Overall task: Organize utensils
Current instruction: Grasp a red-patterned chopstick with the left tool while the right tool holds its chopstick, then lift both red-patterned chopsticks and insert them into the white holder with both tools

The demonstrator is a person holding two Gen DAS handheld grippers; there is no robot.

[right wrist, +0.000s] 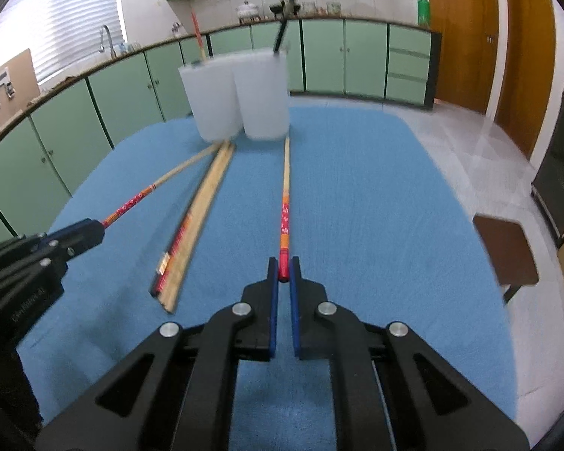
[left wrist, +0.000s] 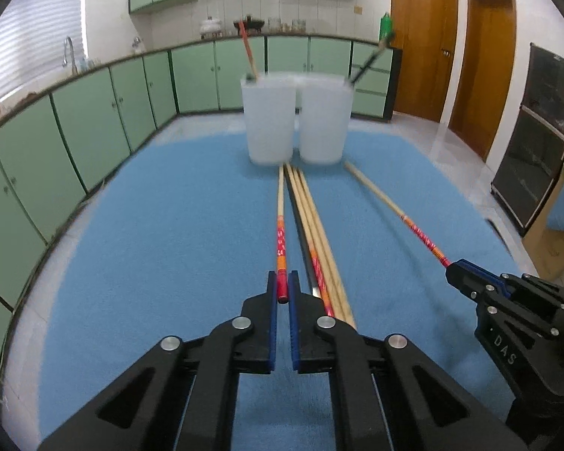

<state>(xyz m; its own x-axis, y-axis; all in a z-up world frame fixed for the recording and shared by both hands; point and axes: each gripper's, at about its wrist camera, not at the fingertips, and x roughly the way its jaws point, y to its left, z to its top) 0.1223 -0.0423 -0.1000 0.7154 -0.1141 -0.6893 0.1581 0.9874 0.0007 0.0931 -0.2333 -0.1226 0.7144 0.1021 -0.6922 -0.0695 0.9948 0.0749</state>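
Here, left gripper point(left wrist: 282, 285) and right gripper point(right wrist: 284, 270) each clench one red-ended chopstick point(left wrist: 280, 225) point(right wrist: 284, 203); two white cups point(left wrist: 270, 120) point(left wrist: 323, 120) stand on the worktop point(left wrist: 169, 206)

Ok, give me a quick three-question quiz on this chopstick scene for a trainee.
1. True or false: the left gripper and right gripper each clamp a red-ended chopstick.
2. How many white cups stand on the blue cloth?
3. The loose chopstick bundle lies: A) between the grippers, B) inside a cup, C) on the floor.

Key: 1 true; 2 two; 3 A.
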